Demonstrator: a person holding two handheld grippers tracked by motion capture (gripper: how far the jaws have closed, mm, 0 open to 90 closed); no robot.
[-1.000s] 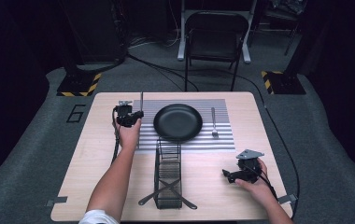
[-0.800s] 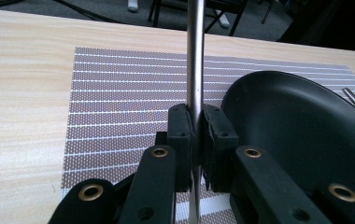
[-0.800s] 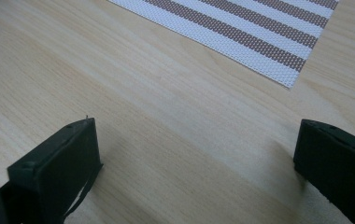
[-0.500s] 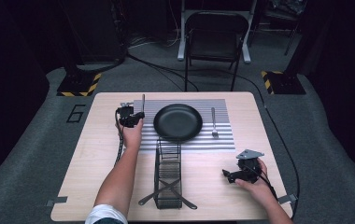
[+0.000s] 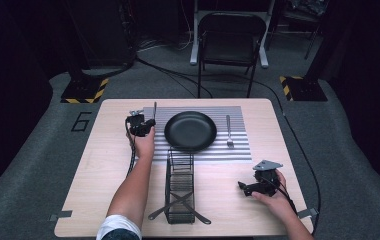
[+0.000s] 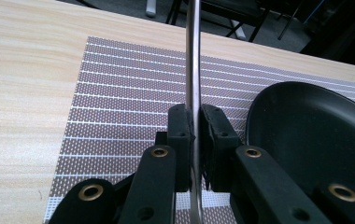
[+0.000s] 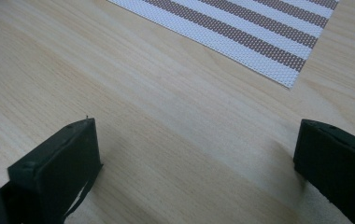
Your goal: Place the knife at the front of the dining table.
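Wooden table (image 5: pixel 103 165) with striped placemat (image 5: pixel 238 150): left gripper (image 6: pixel 193 135) clenched on a thin metal utensil (image 6: pixel 192 56), likely a knife, over the mat left of black plate (image 5: pixel 190 131), placing step, next lower and release; right gripper (image 7: pixel 194 168) idle, jaws wide apart.

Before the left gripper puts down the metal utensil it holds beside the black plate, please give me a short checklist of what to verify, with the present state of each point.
1. Grip: the left gripper has its jaws closed on the metal utensil: ok.
2. Which utensil it is: its working end is out of sight: cannot tell.
3. Free space on the striped placemat left of the black plate: ok.
4. Utensil is apart from the plate's rim: ok.
5. The fork lies on the plate's other side, out of the way: ok.
6. The right gripper rests open over bare table, far from the placement spot: ok.
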